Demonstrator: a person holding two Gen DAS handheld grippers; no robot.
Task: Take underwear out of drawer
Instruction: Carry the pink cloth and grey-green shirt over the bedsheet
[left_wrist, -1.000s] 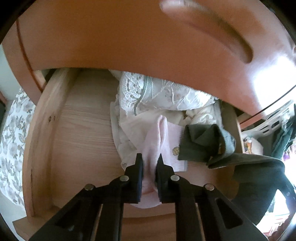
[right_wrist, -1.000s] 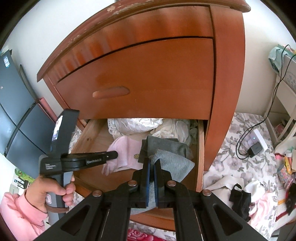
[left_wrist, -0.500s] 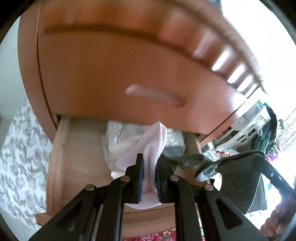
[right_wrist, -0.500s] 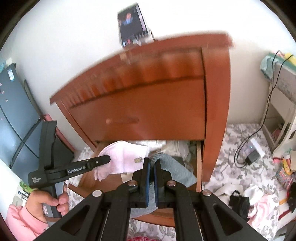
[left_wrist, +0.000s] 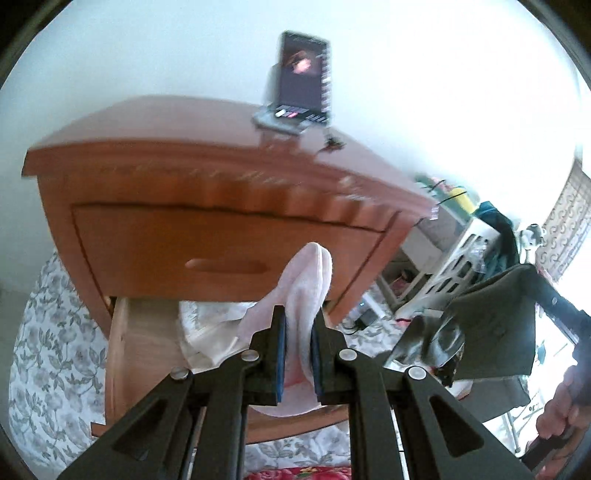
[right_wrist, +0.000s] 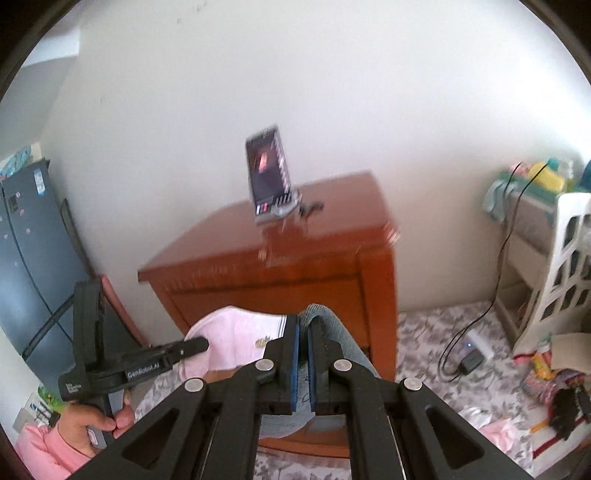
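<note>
My left gripper (left_wrist: 298, 325) is shut on a pale pink garment (left_wrist: 306, 284), held up in front of the wooden nightstand (left_wrist: 207, 206). The same pink garment (right_wrist: 236, 339) shows in the right wrist view, pinched by the left gripper (right_wrist: 201, 345). My right gripper (right_wrist: 303, 341) is shut on a grey garment (right_wrist: 325, 325); that grey garment (left_wrist: 491, 325) hangs at the right of the left wrist view. The open bottom drawer (left_wrist: 144, 343) holds white lacy clothes (left_wrist: 210, 325).
A phone (left_wrist: 303, 77) stands propped on the nightstand top. A white plastic rack (right_wrist: 565, 266) with clutter stands to the right. A charger and cable (right_wrist: 469, 358) lie on the floral floor covering (right_wrist: 436, 332). A dark fridge (right_wrist: 29, 266) is at the left. A hand (right_wrist: 92, 424) grips the left tool.
Both grippers have risen and pulled back from the drawer, each carrying its garment clear of it. The nightstand top and the phone have come into view.
</note>
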